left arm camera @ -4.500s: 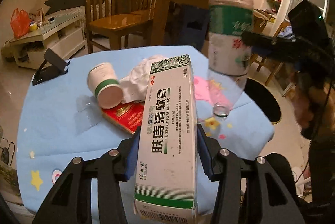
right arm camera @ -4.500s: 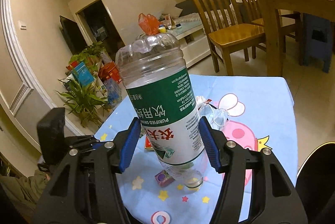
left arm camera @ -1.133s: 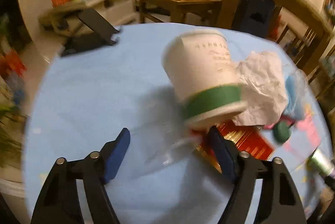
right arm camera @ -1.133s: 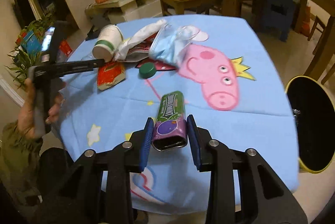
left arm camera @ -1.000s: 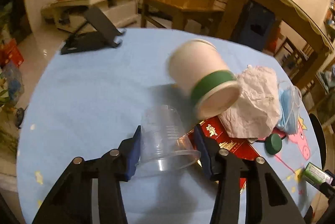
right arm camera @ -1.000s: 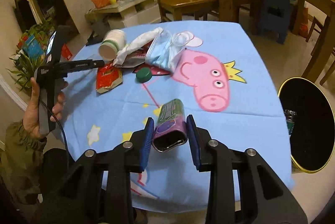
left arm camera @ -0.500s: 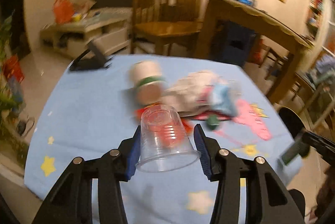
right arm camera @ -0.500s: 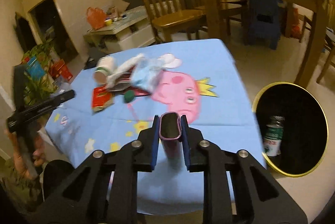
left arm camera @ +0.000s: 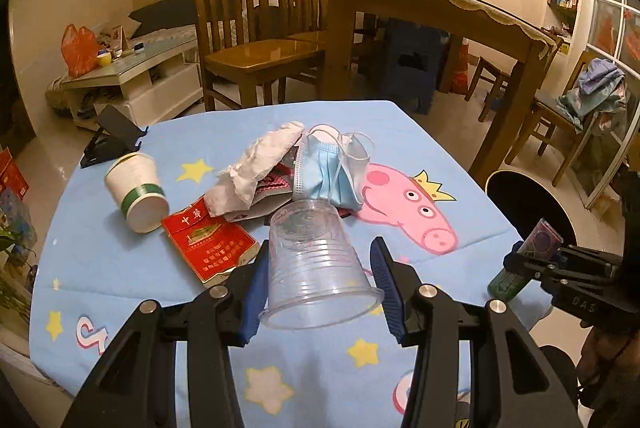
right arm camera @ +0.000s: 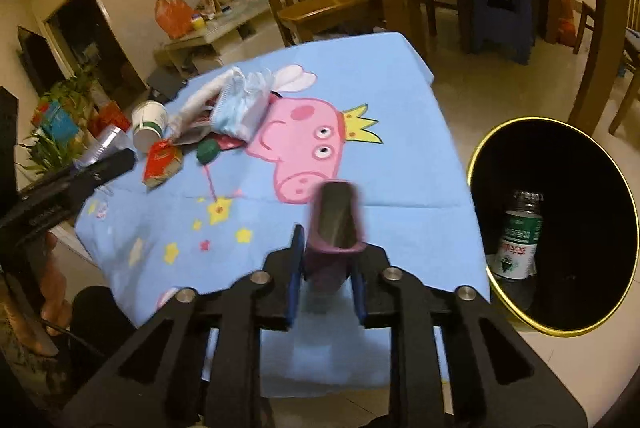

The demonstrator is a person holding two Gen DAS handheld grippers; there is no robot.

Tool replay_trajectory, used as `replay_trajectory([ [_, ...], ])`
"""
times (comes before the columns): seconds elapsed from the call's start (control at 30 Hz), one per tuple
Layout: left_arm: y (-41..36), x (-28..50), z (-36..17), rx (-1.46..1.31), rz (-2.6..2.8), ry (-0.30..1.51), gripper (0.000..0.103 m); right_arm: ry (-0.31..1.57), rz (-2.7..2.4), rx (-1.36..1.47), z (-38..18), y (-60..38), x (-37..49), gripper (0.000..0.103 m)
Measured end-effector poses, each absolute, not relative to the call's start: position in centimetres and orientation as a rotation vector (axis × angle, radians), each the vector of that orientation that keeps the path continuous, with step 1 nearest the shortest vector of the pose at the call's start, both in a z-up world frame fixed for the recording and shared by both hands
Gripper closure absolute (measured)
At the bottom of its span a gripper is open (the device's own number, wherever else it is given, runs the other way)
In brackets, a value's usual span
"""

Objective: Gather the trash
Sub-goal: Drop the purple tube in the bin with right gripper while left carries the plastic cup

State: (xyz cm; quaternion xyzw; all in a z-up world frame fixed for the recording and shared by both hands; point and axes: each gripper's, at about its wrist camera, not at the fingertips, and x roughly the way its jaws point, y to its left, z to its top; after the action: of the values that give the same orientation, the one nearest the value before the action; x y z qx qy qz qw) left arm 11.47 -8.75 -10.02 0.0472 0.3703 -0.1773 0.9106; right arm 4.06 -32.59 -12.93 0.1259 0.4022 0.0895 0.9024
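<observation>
My left gripper [left arm camera: 318, 286] is shut on a clear plastic cup [left arm camera: 316, 264], held mouth toward the camera above the blue tablecloth [left arm camera: 100, 260]. My right gripper [right arm camera: 326, 268] is shut on a small purple and green gum container [right arm camera: 334, 228], seen from the side as the gum container [left arm camera: 528, 260] near the table's right edge. On the cloth lie a white paper cup [left arm camera: 136, 190], a red cigarette pack [left arm camera: 210, 242], crumpled white paper [left arm camera: 256, 166], a blue face mask [left arm camera: 324, 170] and a green bottle cap [right arm camera: 208, 152]. The black bin [right arm camera: 554, 224] with a gold rim stands on the floor to the right and holds a plastic bottle [right arm camera: 518, 244].
A black phone stand [left arm camera: 110, 140] sits at the table's far left corner. Wooden chairs [left arm camera: 256, 40] and a tall wooden table [left arm camera: 432, 12] stand behind. A low white side table [left arm camera: 132, 76] is at the back left. A person's hand [right arm camera: 52, 292] holds the left gripper.
The left gripper lifted the clear cup off the cloth and swung right. The right gripper closed tighter on the gum container and carried it toward the bin.
</observation>
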Motion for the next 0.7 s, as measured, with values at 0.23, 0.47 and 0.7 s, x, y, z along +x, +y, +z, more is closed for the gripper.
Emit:
replay_trajectory([
  [0.23,-10.7,11.1,-9.8,0.128,-0.402,0.748,0.056,0.730,0.180,0.256,-9.2,-34.2,3.2,0.084],
  [0.47,-15.0,10.2,-9.4,0.179,-0.490,0.745,0.056,0.727,0.016,0.264,-9.4,-40.7,2.8,0.084],
  [0.7,-23.1,9.2,-8.2,0.267,-0.615,0.708,0.056,0.773,-0.137,0.263,-10.7,-47.2,4.1,0.071],
])
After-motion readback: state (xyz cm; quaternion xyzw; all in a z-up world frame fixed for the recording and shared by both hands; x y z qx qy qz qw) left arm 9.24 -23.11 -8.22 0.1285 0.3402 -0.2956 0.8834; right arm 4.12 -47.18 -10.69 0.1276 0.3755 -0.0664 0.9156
